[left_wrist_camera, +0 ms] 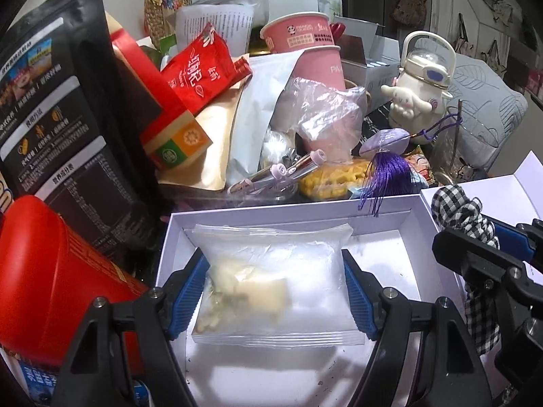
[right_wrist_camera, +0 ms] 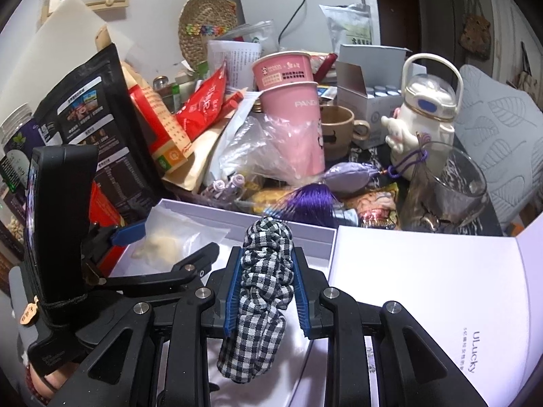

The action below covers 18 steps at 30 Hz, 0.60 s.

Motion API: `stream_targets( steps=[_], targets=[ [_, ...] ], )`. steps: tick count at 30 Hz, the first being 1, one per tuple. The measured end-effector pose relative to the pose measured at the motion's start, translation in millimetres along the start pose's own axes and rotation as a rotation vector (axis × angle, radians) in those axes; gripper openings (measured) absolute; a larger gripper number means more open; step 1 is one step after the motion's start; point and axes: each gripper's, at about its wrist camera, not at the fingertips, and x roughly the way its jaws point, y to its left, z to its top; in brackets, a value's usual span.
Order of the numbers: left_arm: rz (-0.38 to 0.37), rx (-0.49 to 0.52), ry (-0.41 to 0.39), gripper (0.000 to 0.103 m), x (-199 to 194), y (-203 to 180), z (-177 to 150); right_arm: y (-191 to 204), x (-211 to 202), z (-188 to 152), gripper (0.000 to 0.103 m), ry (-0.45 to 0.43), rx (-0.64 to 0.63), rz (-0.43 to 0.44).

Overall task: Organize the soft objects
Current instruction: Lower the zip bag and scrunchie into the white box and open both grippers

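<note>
Soft clear bag [left_wrist_camera: 271,281] sits pinched in our left gripper [left_wrist_camera: 276,291] over the white box [left_wrist_camera: 412,218], checked scrunchie [right_wrist_camera: 264,281] squeezed in our right gripper [right_wrist_camera: 266,288] at three o'clock; next, we should let go gently.

Item one: a clear plastic pouch [left_wrist_camera: 271,281], flat and sealed along its edges, holding pale cream-coloured pieces bunched toward its left half. It sits inside the open white box [left_wrist_camera: 370,203], over the box floor, its left and right edges pressed between blue pads.

Item two: a black-and-white gingham scrunchie [right_wrist_camera: 264,291], bunched and crumpled. It stands roughly upright, pinched at mid-length between blue pads, its upper end puffed above them and its lower loop hanging free below, over the right rim of the white box.
</note>
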Motion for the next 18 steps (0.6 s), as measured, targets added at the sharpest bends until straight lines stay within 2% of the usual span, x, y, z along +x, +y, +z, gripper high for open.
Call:
stream_targets(
  steps=[9, 11, 15, 18],
  targets=[
    [0.003, -0.015, 0.03, 0.075, 9, 3, 0, -7, 10, 0, 0.03, 0.021, 0.037, 0.01],
    [-0.006, -0.021, 0.028, 0.075, 7, 3, 1, -9, 10, 0, 0.037, 0.018, 0.052, 0.011],
    [0.009, -0.014, 0.012, 0.076, 2, 2, 1, -12, 6, 0, 0.039, 0.008, 0.058, -0.003],
    [0.013, -0.013, 0.009, 0.076, -1, 2, 1, -15, 2, 1, 0.045, -0.002, 0.063, -0.017]
  ],
)
